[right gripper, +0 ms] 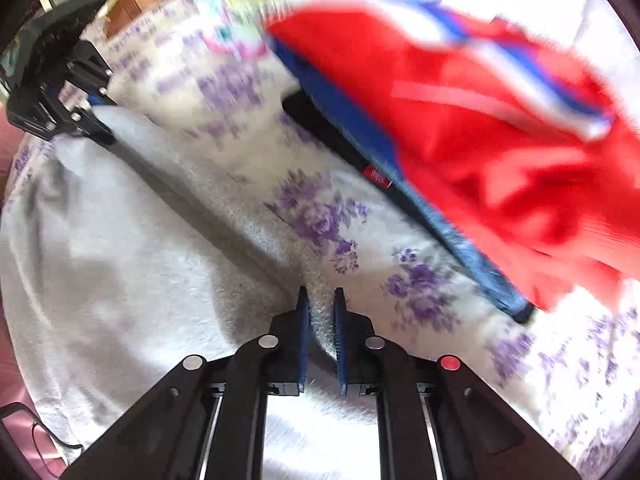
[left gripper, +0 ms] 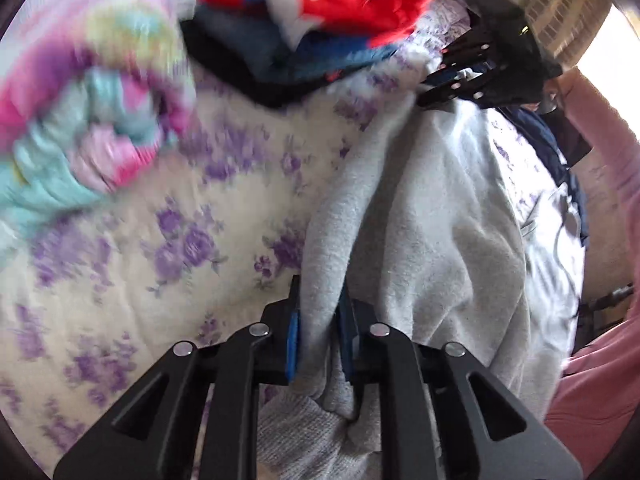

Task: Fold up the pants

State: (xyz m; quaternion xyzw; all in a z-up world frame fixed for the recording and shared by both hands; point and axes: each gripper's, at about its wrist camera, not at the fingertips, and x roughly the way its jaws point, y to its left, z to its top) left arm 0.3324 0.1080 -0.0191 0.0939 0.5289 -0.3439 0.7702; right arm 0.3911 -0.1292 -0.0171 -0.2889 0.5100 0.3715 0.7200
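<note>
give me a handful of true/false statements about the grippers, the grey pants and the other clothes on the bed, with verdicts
1. The left gripper is shut on the grey pants. True.
2. The right gripper is wide open and holds nothing. False: its jaws stand close together with grey fabric pinched between them.
3. The bedsheet is plain blue. False: it is white with purple flowers.
4. A red garment lies on top of darker folded clothes. True.
5. The pastel striped cloth lies over the grey pants. False: it sits apart from them on the sheet.
</note>
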